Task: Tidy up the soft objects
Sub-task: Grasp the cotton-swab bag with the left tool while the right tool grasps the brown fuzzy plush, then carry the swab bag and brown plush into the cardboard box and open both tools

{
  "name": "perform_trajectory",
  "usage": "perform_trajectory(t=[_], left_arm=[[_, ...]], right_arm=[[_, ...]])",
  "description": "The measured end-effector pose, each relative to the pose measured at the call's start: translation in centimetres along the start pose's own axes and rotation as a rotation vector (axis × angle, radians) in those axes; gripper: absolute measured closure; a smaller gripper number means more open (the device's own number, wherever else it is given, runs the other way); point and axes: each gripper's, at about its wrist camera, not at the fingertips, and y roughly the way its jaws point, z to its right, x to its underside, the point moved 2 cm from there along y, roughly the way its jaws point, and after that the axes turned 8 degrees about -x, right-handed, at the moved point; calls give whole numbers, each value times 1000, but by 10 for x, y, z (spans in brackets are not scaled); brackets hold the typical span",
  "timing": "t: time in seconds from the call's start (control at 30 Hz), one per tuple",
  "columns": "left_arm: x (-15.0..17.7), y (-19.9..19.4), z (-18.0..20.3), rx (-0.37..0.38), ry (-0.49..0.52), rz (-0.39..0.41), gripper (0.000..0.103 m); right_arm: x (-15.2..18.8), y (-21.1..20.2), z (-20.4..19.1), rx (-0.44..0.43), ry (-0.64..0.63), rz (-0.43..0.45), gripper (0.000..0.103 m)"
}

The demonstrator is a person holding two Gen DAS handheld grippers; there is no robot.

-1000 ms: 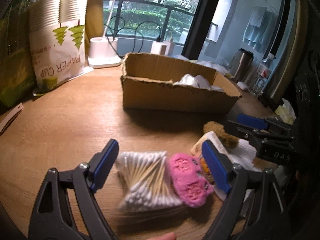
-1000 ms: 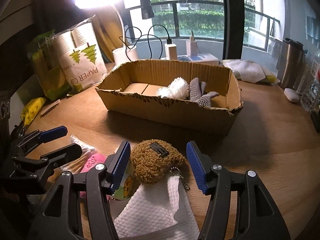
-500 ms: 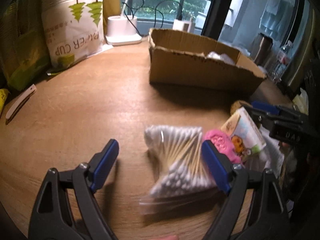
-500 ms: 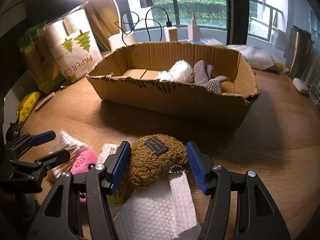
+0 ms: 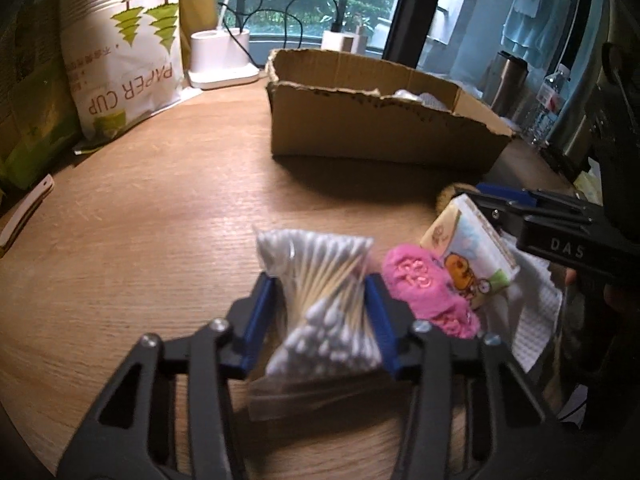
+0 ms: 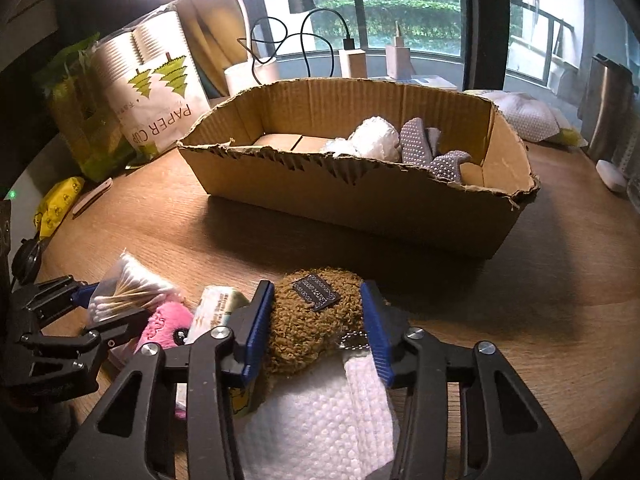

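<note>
Left gripper [image 5: 326, 312] just closed, clamped on cotton swab bag [image 5: 320, 280]; right gripper [image 6: 316, 330] likewise on plush pouch [image 6: 312, 320]. Best lifted straight, squeeze kept gentle. Then over to cardboard box [image 6: 360, 204] ahead of fingertips.

Box [image 6: 360, 204] mid-worktop [image 6: 540, 280] holding socks [image 6: 420, 144], swabs [image 5: 320, 280], pouch [image 6: 312, 320] and tissue pack [image 5: 468, 248] at the near edge, paper cups [image 5: 124, 60] at the far-left edge.

Left gripper [image 5: 326, 312] has just been closing in on the bag of cotton swabs [image 5: 320, 300]

Blue pads squeeze the bag from both sides on the wooden table [image 5: 160, 220]. Just right of it sit a pink fuzzy thing [image 5: 424, 288] and a cartoon tissue pack [image 5: 468, 240], with the other gripper [image 5: 560, 228] beside them. Cardboard box [image 5: 372, 124] further back.
</note>
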Motion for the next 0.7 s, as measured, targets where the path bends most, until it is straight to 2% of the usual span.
perform_trajectory(t=[0.1, 0.13, 0.17, 0.3, 0.4, 0.47, 0.5, 0.53, 0.7], left_arm=[[-3, -4, -3, 6, -15, 9, 59], [-4, -6, -3, 7, -19, 16, 59], [-6, -9, -5, 7, -22, 26, 60], [-14, -20, -5, 8, -23, 68, 61], [-19, -27, -7, 9, -26, 89, 61], [-22, -32, -8, 11, -29, 107, 61], [-23, -34, -9, 15, -30, 116, 61], [-24, -36, -10, 19, -31, 124, 61], [-27, -41, -14, 33, -40, 144, 61]], right_arm=[[-2, -7, -1, -19, 2, 14, 62], [-3, -9, -1, -22, 1, 20, 70], [-4, -12, -2, -26, -1, 28, 73], [-9, -22, -6, -36, -14, 53, 74], [-8, -20, -7, -4, -31, 31, 73], [-6, -19, -2, 10, -14, 21, 63], [-5, -17, 0, 24, -7, 10, 48], [-4, -15, 3, 40, -1, 0, 43], [-1, -1, 13, 38, 37, -49, 39]])
